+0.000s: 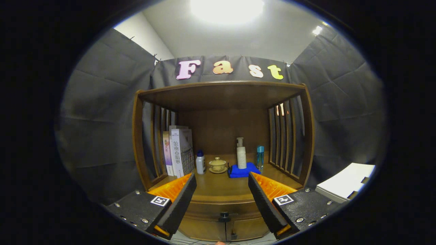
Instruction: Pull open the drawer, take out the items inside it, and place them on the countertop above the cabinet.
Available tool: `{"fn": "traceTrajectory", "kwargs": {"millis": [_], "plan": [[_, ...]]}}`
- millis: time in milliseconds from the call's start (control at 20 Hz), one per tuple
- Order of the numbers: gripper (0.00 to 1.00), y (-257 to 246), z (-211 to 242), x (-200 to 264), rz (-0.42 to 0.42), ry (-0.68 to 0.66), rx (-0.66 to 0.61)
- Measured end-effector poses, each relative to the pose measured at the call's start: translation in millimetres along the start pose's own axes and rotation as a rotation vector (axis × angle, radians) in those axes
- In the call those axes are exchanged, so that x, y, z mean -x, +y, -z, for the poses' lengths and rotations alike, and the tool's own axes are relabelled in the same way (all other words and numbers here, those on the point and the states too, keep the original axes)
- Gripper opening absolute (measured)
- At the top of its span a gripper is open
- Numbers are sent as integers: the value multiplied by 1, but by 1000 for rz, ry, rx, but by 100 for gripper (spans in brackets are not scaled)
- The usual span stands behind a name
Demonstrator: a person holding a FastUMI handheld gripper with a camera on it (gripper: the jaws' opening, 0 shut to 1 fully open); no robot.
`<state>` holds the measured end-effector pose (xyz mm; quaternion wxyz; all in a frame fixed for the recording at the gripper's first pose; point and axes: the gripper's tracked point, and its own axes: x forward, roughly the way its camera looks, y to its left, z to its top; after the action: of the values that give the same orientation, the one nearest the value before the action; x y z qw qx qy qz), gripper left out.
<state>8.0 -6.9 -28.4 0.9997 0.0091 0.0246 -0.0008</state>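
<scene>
A brown wooden cabinet (221, 102) with slatted sides stands ahead of me. Its countertop (221, 187) lies just beyond my fingers. Under the countertop's front edge runs the drawer front (221, 208), shut, with a small dark knob (224, 215) low between my fingers. My gripper (222, 180) is open, its fingers spread wide with nothing between them, some way in front of the cabinet. What is inside the drawer is hidden.
On the countertop stand several books (178, 151) at the left, a small white bottle (200, 162), a lidded cup on a saucer (217, 165), a pump bottle (241, 154) on a blue cloth (243, 170) and a blue bottle (260, 156). A white surface (347, 185) lies at the right.
</scene>
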Motion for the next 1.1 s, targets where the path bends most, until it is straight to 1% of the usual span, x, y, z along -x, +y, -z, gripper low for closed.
{"fn": "traceTrajectory", "kwargs": {"millis": [300,650,800,900,1100], "plan": [[95,-2,17,-7,10,38,38],[95,7,29,-11,-24,74,43],[95,6,31,-12,-27,77,41],[95,4,36,-14,-14,83,54],[95,-5,51,-20,26,103,128]]}}
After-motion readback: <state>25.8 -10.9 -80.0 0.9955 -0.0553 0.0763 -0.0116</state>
